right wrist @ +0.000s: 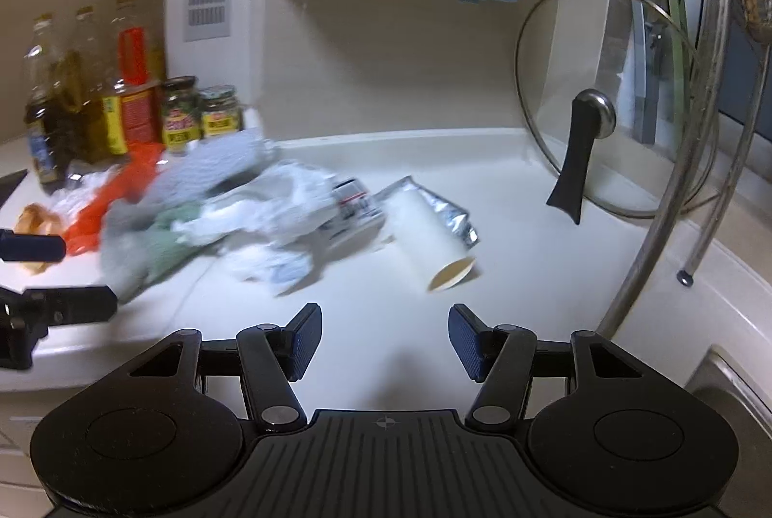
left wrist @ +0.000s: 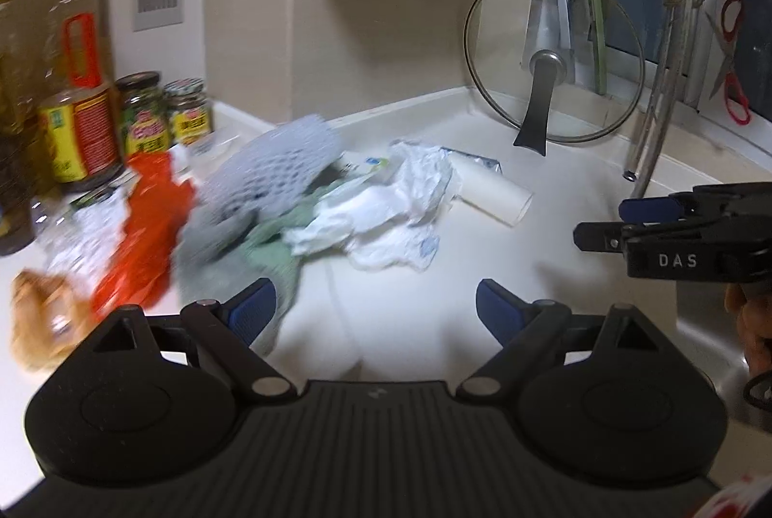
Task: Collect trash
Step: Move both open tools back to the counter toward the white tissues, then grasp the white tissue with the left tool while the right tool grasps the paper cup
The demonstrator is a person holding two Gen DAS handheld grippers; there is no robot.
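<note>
Both the left gripper (left wrist: 374, 310) and right gripper (right wrist: 384, 342) hover with jaws spread wide and empty at the bottom of their frames, while the blurry heap of crumpled white paper trash (left wrist: 386, 204) sits mid-frame on the cream countertop (left wrist: 555, 257), touching a tipped white paper cup (right wrist: 434, 240).
</note>
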